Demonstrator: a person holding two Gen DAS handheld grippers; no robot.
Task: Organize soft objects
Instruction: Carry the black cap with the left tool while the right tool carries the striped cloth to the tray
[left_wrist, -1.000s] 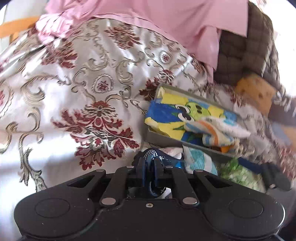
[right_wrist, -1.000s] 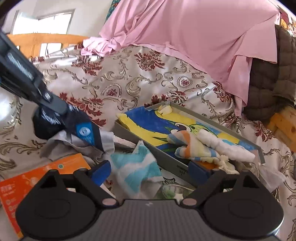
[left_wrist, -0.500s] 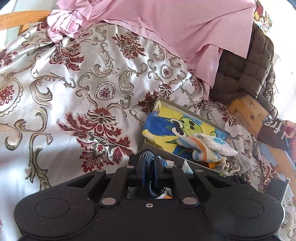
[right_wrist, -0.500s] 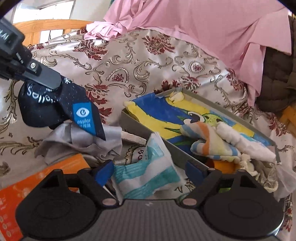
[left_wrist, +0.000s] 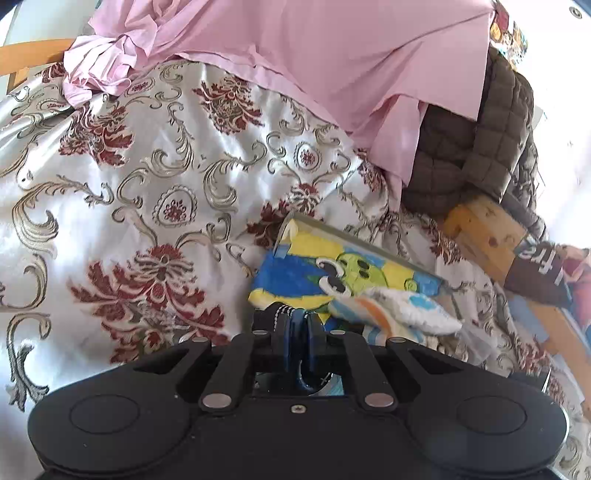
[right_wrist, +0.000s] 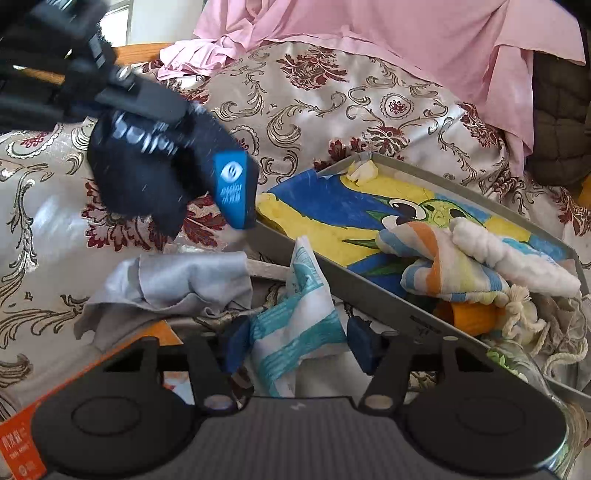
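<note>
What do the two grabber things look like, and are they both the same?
They look alike. Each gripper, left and right, has a matte black body with two round raised discs, black link bars with silver rivets, and dark blue pads on the fingertips. The right one's body shows a ribbed grey middle panel; the left one's is plain black with a small screw. No cables show.

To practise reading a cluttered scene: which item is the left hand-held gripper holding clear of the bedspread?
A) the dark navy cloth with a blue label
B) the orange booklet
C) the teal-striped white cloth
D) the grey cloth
A: in the right wrist view the left hand-held gripper is shut on the dark navy cloth, which hangs above the bedspread.
</note>
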